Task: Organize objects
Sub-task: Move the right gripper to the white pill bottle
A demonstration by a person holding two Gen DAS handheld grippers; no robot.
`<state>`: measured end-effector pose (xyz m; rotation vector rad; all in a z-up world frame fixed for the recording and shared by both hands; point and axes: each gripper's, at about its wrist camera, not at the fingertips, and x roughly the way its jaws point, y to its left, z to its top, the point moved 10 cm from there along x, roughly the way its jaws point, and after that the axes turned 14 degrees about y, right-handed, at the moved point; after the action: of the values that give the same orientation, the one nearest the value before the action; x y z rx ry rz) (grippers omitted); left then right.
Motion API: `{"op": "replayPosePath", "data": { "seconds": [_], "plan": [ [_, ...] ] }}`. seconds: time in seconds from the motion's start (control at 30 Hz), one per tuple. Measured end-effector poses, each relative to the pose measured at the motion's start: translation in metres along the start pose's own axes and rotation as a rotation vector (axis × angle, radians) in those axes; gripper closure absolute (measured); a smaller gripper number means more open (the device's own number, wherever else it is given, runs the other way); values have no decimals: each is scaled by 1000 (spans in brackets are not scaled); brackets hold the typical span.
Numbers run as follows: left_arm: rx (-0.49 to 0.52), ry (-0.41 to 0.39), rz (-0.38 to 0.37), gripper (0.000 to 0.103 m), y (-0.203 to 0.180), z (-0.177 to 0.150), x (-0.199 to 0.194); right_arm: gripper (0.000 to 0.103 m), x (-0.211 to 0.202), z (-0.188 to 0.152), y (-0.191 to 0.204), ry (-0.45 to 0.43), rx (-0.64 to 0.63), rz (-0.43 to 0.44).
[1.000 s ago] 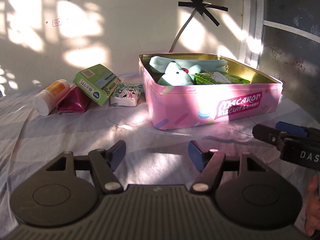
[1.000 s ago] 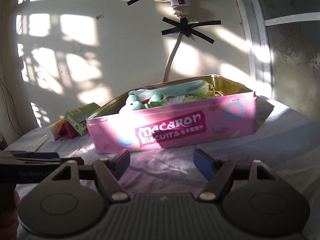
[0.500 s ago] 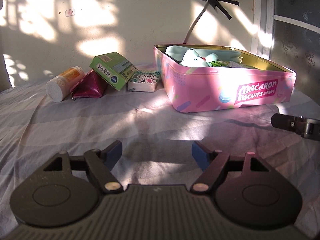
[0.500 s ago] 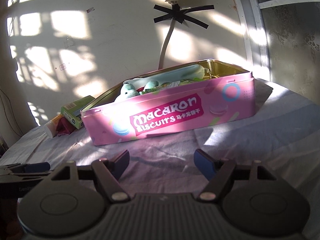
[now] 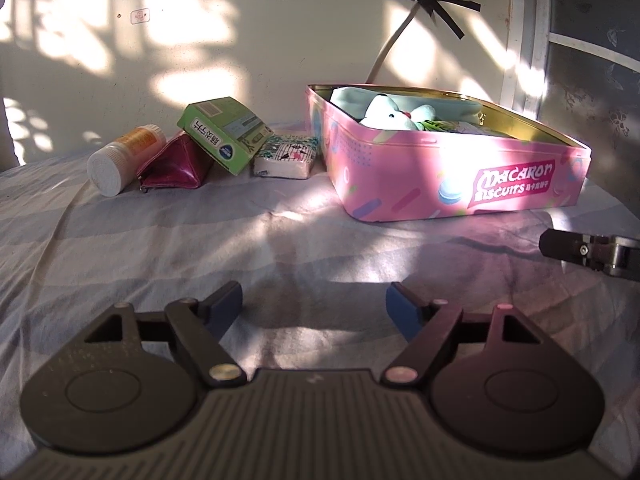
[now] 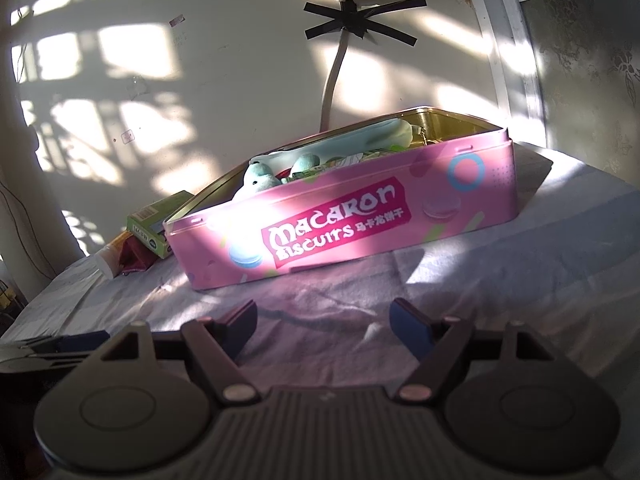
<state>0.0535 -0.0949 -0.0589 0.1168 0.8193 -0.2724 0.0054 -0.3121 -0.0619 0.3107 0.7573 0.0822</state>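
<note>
Both claws have just been opening, nothing between them: left claw (image 5: 314,307), right claw (image 6: 323,317). Since before, the pink tin (image 5: 448,176) sits farther off, at one o'clock on the bed sheet (image 5: 160,240). It is shiny, lidless, with a teal plush toy (image 5: 390,114) inside.

Right gripper (image 5: 592,254) cut off at frame edge, jaws unseen.

A striped bedsheet (image 5: 168,240) carries a pink tin (image 5: 440,176), bottle (image 5: 120,160), pouch (image 5: 176,166), green box (image 5: 228,136) and tissue pack (image 5: 286,156).
</note>
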Motion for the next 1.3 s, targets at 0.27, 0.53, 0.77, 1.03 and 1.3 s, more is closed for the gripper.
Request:
{"op": "replayPosePath", "data": {
  "seconds": [0.27, 0.53, 0.77, 1.03, 1.3],
  "plan": [
    [-12, 12, 0, 21, 3, 0, 3, 24, 3, 0, 4, 17, -23, 10],
    [-17, 16, -20, 16, 2, 2, 4, 24, -1, 1, 8, -14, -43, 15],
    [-40, 17, -43, 16, 22, 3, 0, 25, 0, 0, 35, -20, -197, -25],
    [-189, -49, 193, 15, 165, 19, -22, 33, 26, 3, 139, 49, -435, 130],
    [-531, -114, 295, 19, 283, 8, -27, 34, 85, 43, 297, 56, -569, 273]
  ]
}}
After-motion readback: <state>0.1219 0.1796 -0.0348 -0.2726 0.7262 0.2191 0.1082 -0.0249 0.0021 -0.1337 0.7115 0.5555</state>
